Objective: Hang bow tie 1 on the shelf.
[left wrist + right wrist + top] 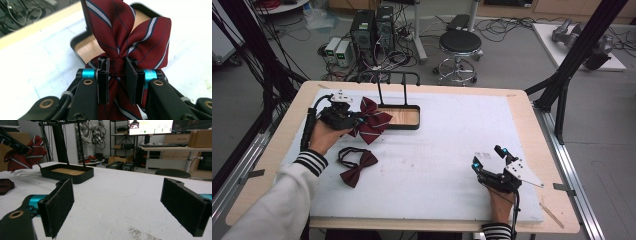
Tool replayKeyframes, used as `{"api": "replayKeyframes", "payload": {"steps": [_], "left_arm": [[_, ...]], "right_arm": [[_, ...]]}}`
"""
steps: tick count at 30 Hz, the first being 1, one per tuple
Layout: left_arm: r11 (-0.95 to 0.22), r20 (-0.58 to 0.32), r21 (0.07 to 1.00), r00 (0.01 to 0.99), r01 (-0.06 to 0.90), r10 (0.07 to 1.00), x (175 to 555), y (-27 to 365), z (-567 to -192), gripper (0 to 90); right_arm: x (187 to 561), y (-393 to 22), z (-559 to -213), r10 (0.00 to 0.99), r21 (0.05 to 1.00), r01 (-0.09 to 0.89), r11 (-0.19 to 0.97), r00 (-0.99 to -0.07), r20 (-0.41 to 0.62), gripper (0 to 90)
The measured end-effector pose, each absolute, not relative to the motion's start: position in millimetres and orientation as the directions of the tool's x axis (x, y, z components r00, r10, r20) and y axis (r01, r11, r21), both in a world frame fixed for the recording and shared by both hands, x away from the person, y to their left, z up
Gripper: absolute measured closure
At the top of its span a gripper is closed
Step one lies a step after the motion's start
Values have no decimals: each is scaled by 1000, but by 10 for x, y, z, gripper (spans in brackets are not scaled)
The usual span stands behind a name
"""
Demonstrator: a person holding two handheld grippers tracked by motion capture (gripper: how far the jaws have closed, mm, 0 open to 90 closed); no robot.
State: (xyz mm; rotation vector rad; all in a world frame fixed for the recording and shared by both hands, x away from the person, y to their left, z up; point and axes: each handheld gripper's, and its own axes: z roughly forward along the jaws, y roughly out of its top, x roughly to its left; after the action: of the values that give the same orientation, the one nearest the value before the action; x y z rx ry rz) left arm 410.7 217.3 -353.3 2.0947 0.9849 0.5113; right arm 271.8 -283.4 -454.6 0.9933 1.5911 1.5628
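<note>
Your left gripper (353, 121) is clamped on the striped bow tie (373, 121), its two pads pinching the narrow centre knot, as the left gripper view (117, 68) makes plain: the dark red wings with their pale stripes (130, 32) fan up and away from the jaws, and more of the fabric hangs down between them. In the high view you hold that tie clear of the white worktop (447, 150), just at the near left corner of the black tray (404, 117) with the wooden floor, from which two thin black posts rise to a handle. A second, plain dark red bow tie (357, 170) lies flat on the worktop near your left wrist, its black strap looped beside it. Your right gripper (489, 159) rests low at the near right of the worktop, jaws spread wide with nothing between them; its own view (117, 202) looks across bare white surface to the tray (67, 173). The red shape at that view's far left is probably the held tie (25, 156).
</note>
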Motion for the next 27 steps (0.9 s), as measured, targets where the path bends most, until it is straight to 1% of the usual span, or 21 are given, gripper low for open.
{"api": "replayKeyframes", "payload": {"steps": [4, 11, 14, 22, 27], "left_arm": [[-391, 35, 800, 616, 454, 787, 4106, 2194, -3420, 737], [-374, 25, 819, 624, 435, 781, 4112, 2169, -3338, 738], [-359, 21, 838, 632, 412, 774, 4121, 2148, -3234, 737], [-343, 26, 862, 642, 374, 766, 4153, 2124, -3036, 737], [-344, 25, 862, 647, 372, 762, 4177, 2124, -2979, 737]], "right_arm": [[2721, -2835, -4546, 880, 998, 53, -15, -473, 39, 109], [2720, -2836, -4547, 880, 998, 54, -16, -474, 39, 109], [2719, -2836, -4547, 880, 998, 56, -17, -473, 41, 109], [2719, -2835, -4546, 881, 998, 58, -19, -472, 44, 109], [2719, -2834, -4545, 881, 998, 61, -18, -472, 45, 109]]}}
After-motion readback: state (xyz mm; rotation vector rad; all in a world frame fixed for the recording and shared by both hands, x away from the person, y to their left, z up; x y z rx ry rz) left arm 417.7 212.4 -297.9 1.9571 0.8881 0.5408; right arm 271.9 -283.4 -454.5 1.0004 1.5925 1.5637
